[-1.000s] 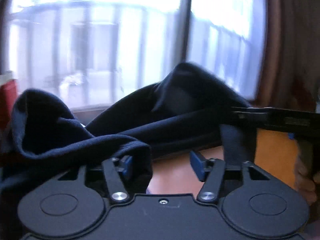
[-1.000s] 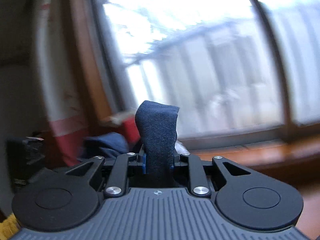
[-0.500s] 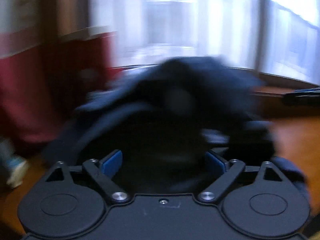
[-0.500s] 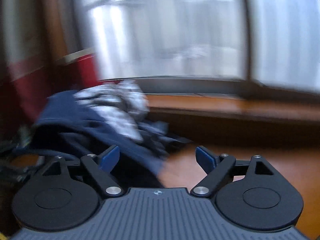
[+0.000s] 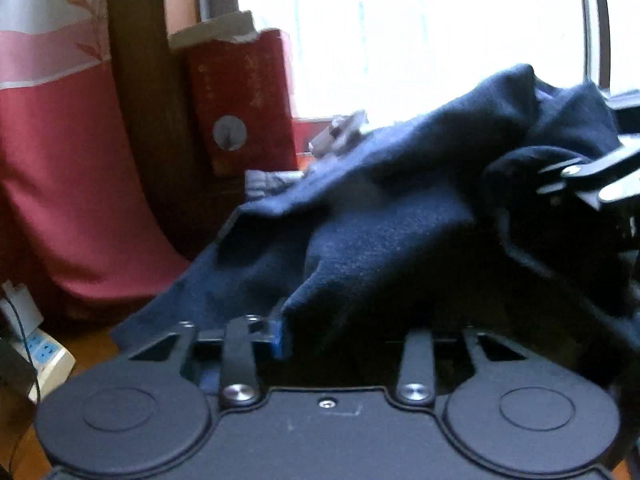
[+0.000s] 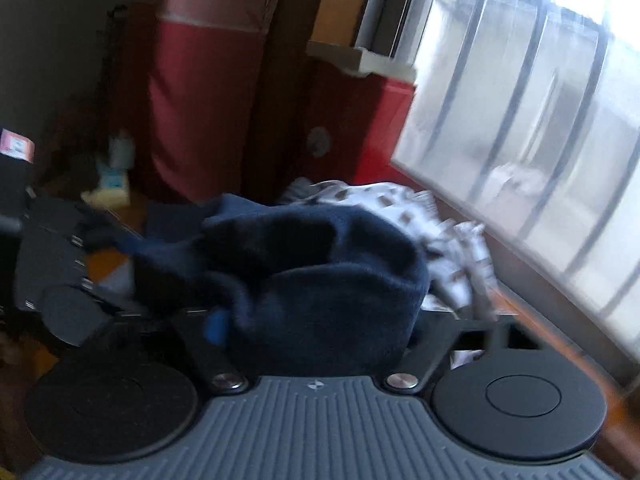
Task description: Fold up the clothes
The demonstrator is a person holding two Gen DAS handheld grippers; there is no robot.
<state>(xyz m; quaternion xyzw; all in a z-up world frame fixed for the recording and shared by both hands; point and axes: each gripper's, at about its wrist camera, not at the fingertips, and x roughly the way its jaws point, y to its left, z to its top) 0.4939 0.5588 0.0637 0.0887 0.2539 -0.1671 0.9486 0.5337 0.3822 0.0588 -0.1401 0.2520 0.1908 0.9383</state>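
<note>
— Navy fabric is everywhere. Where does the dark blue garment lie now?

— It is bunched in a heap on the wooden table, and it covers the front of both tools. In the left wrist view it spreads from the left gripper up to the right one at the edge.

— And the jaws of the left gripper?

— They are closing, with a fold of the garment between them. One blue pad shows; the other is hidden under cloth, so I cannot tell if they press already.

— The right gripper?

— Its jaws are closing too, with cloth bulging between them. A second ago they pinched a narrow upright strip; half a second ago both pairs stood wide apart.

— What else differs from before?

— Both cameras looked at the window then; now they face the red curtain and red box. A white patterned cloth lies behind the garment.
</note>
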